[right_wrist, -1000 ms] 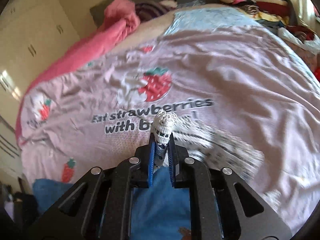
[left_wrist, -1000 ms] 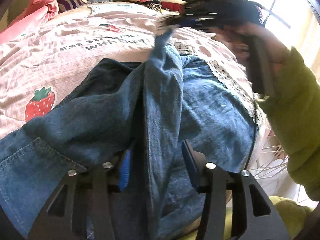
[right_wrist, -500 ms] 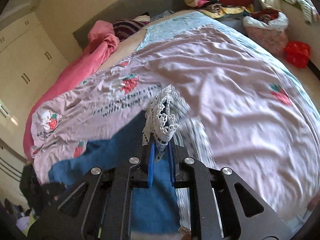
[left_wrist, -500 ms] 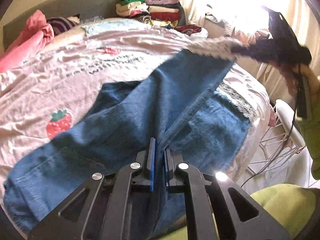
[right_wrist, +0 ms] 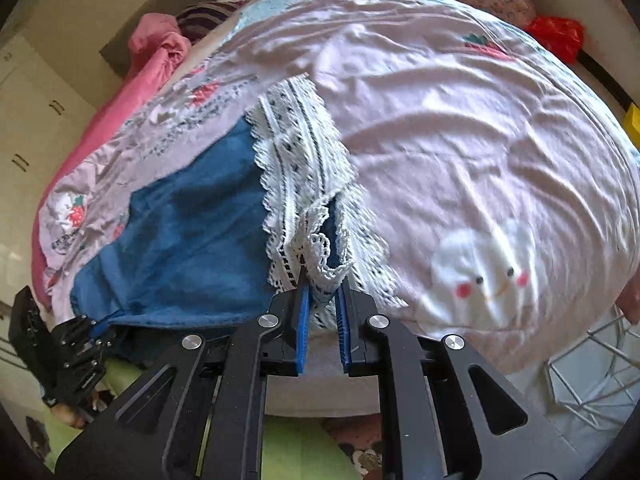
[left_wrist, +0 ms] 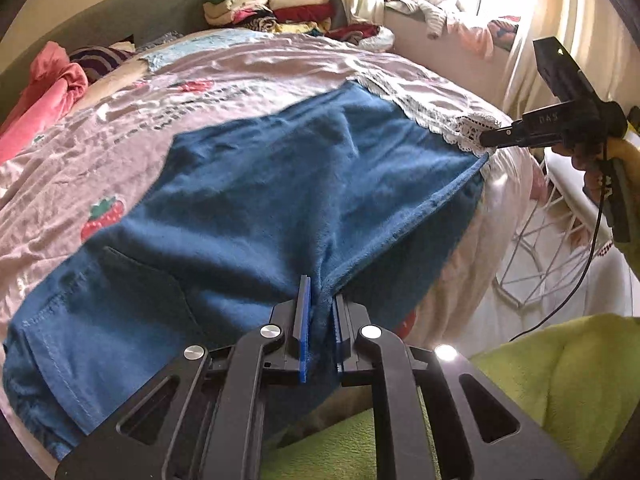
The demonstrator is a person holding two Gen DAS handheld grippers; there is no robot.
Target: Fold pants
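Blue denim pants (left_wrist: 248, 200) with a white lace hem (left_wrist: 452, 124) lie spread flat across the pink bedspread (left_wrist: 160, 92), one leg on top of the other. My left gripper (left_wrist: 320, 308) is shut on the near side seam of the pants at the bed's front edge. My right gripper (right_wrist: 323, 292) is shut on the lace hem (right_wrist: 304, 168), holding it just above the bed edge. It shows in the left wrist view (left_wrist: 496, 136) at the right. The left gripper shows in the right wrist view (right_wrist: 80, 332) at the lower left, clamped on the denim (right_wrist: 192, 240).
A stack of folded clothes (left_wrist: 272, 4) sits at the head of the bed. A pink blanket (left_wrist: 52, 88) lies along the left side. A white wire basket (left_wrist: 560, 240) stands beside the bed on the right. A red bag (right_wrist: 560, 36) lies at the far right.
The right gripper has swung the lace-hemmed leg over to the right and down, laying it flat over the other leg. The left gripper has closed on the seam and held it.
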